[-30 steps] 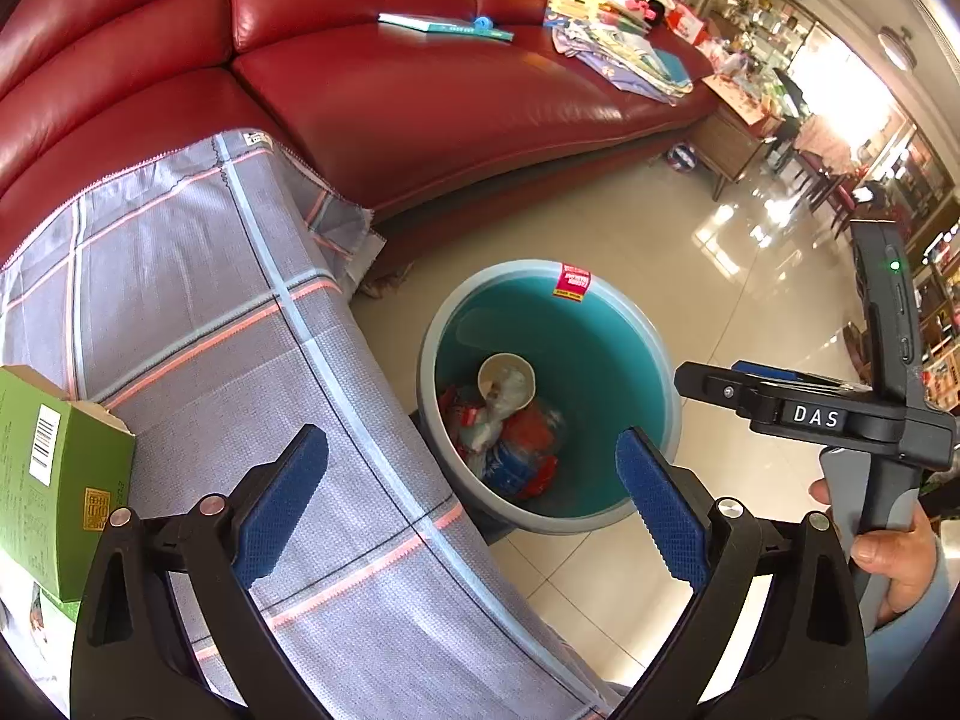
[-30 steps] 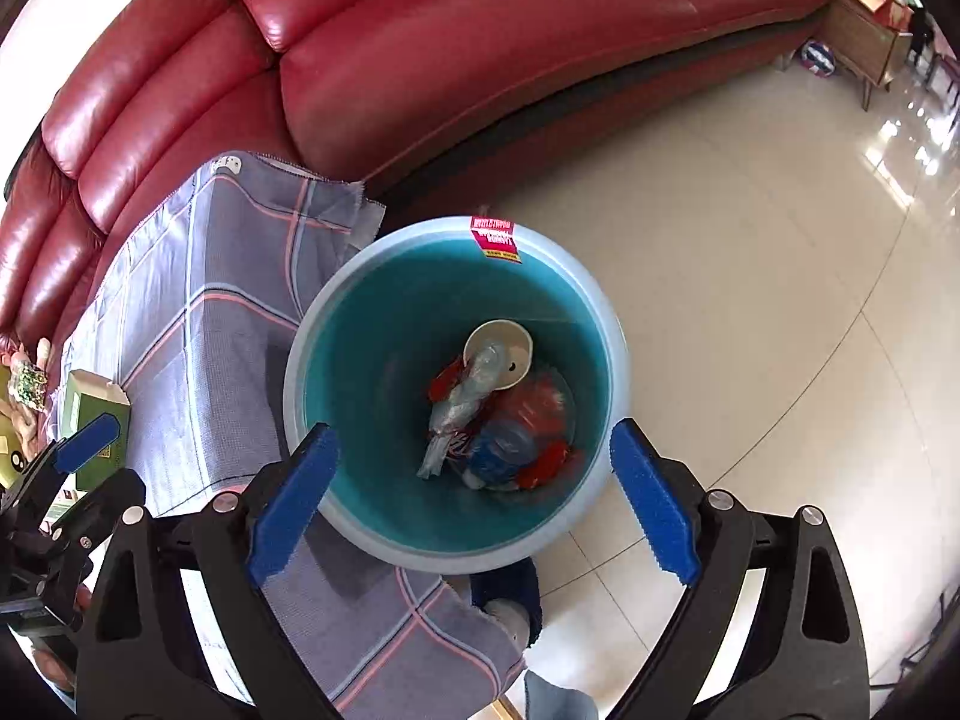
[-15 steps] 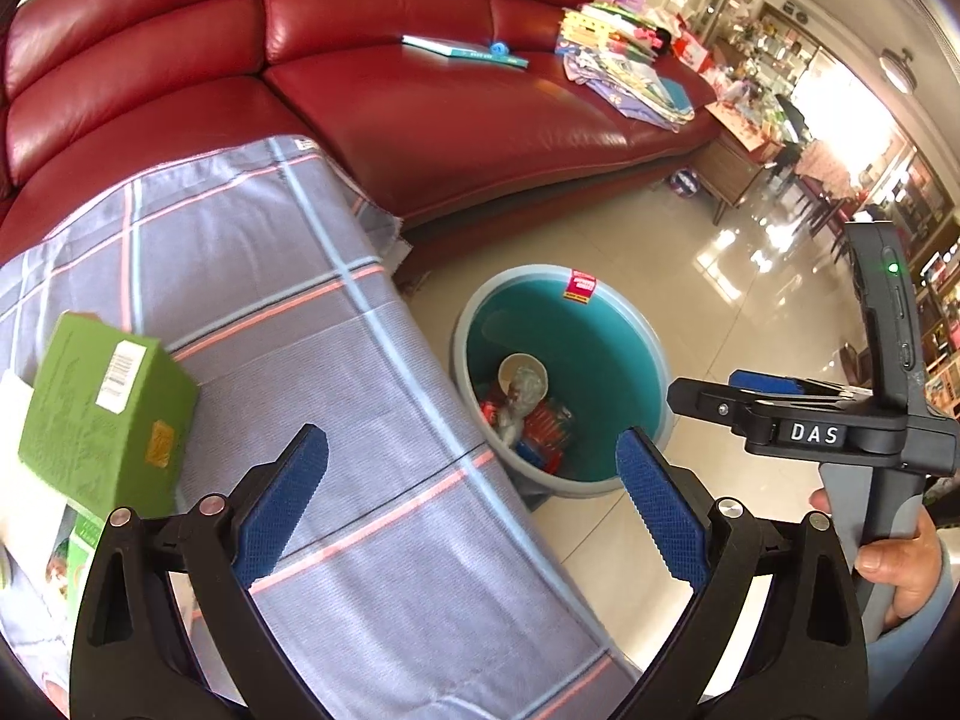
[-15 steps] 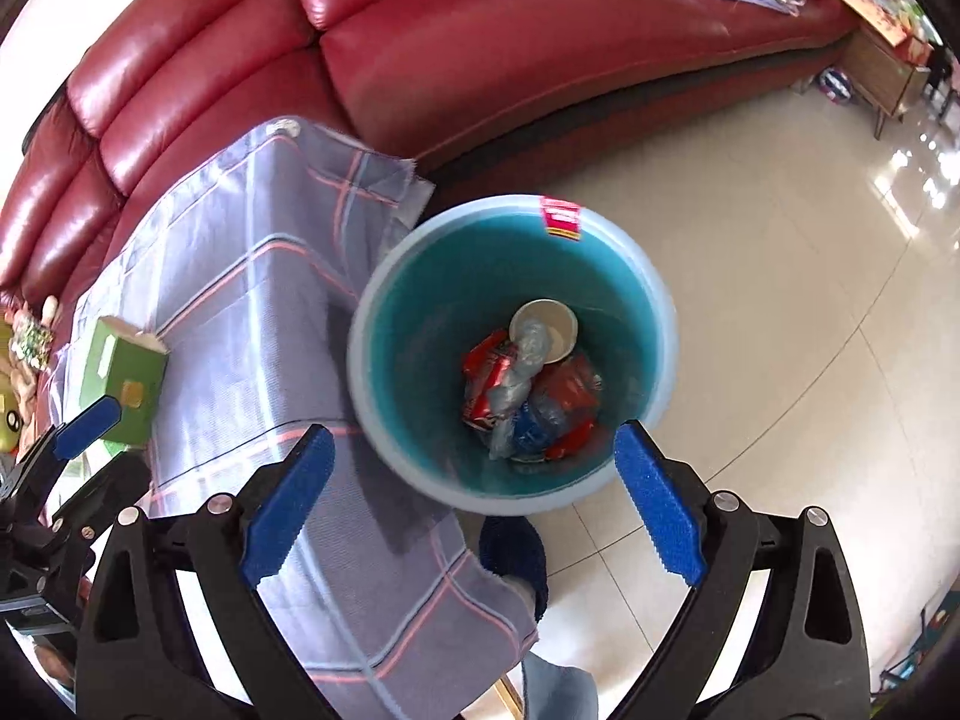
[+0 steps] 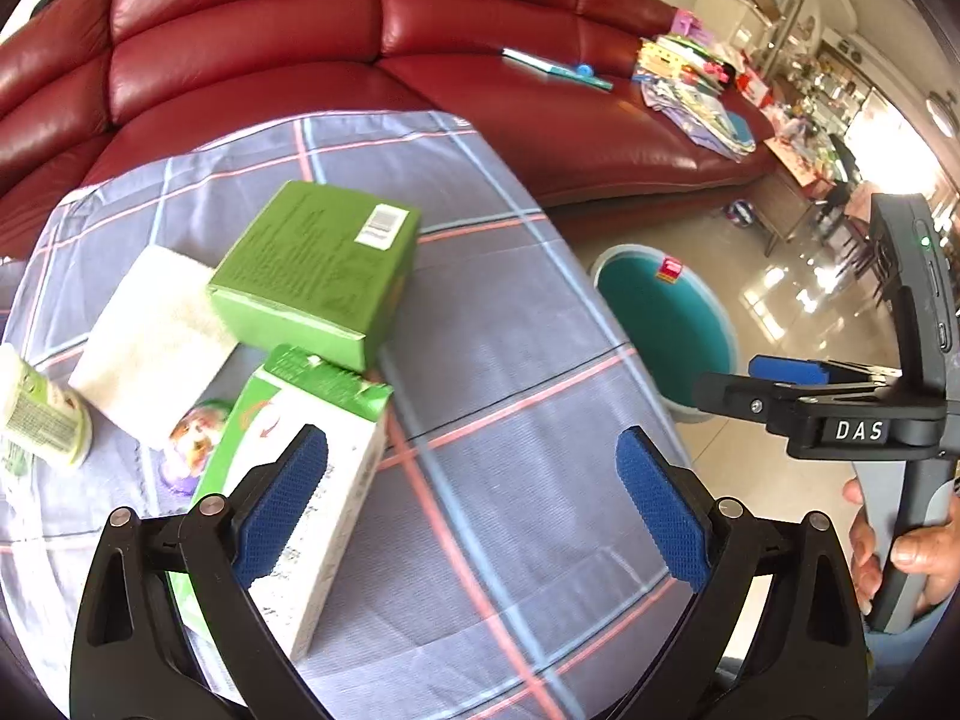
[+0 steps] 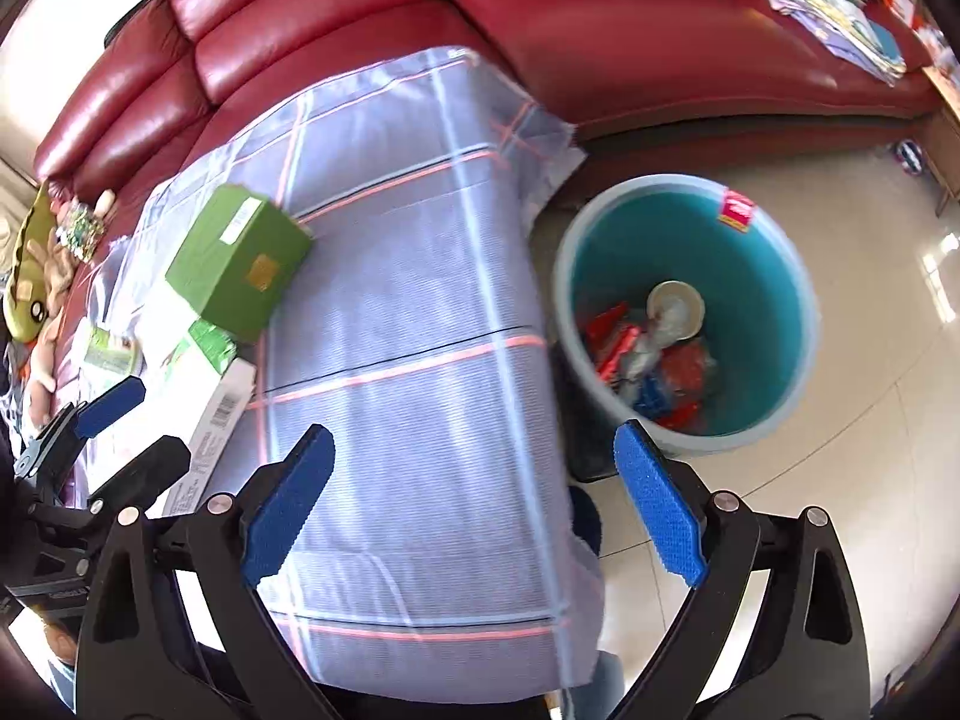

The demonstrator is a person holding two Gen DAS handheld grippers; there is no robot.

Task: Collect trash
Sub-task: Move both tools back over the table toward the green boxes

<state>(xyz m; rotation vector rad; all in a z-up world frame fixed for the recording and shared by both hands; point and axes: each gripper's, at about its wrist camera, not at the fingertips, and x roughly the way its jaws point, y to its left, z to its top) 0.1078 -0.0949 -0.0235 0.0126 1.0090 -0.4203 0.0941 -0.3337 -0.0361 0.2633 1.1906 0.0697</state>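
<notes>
The left gripper point(image 5: 471, 504) hangs over a table covered by a checked cloth point(image 5: 510, 360). Its blue pads are spread wide and grip nothing. The left pad point(image 5: 282, 504) overlaps a white-and-green carton point(image 5: 312, 480) in the left wrist view; contact cannot be confirmed.

Items on the cloth, left wrist view:
- A green box point(image 5: 318, 270) sits far-left of centre, its near corner touching the white-and-green carton.
- A folded white napkin point(image 5: 150, 342) lies left of the green box, partly under it.
- A small green-labelled container point(image 5: 42, 408) stands at the left edge.

The right gripper point(image 6: 474, 504) is held over the near right part of the cloth, with the right pad point(image 6: 657, 510) past the table edge. Its jaws are likewise wide apart and empty.

The teal bin point(image 6: 780, 300) stands on the tiled floor point(image 6: 870, 480) just right of the table. It holds a paper cup point(image 6: 675, 306), a crushed clear bottle point(image 6: 645, 348) and red wrappers point(image 6: 612, 336). A red tag point(image 6: 737, 211) hangs on its far rim.

A red leather sofa point(image 5: 360, 30) runs along the far side. Books and papers point(image 5: 696, 90) lie on its right end.
</notes>
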